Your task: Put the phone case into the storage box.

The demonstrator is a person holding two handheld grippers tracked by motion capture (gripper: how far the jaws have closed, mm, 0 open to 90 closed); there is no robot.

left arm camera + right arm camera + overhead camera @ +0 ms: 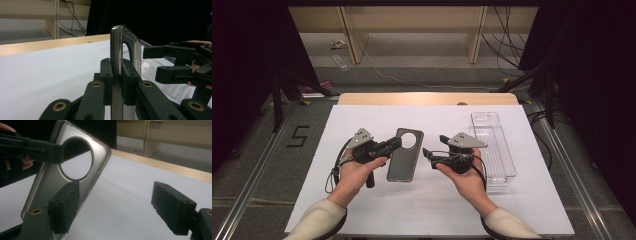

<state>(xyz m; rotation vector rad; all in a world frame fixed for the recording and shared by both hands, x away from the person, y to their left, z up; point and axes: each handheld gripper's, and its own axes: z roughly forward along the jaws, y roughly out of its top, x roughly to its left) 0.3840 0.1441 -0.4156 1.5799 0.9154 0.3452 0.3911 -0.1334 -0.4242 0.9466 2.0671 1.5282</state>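
Note:
A grey translucent phone case (404, 155) with a round camera hole is held just above the white sheet (377, 215). My left gripper (397, 143) is shut on the case's left long edge, beside the hole. In the left gripper view the case (116, 45) stands on edge between my left gripper's (117, 68) pads. My right gripper (434, 146) hovers just right of the case, jaws open and nothing between them. In the right gripper view the case (50, 180) lies behind the left jaw of my right gripper (117, 205). The left gripper (58, 152) clamps the case by the hole.
A clear ribbed plastic tray (494, 145) lies lengthwise on the sheet's right side, close behind the right hand, and shows as the tray (175, 91) past the case. The wooden table edge (427, 98) runs along the far side. Cables and shelf legs stand on the floor beyond.

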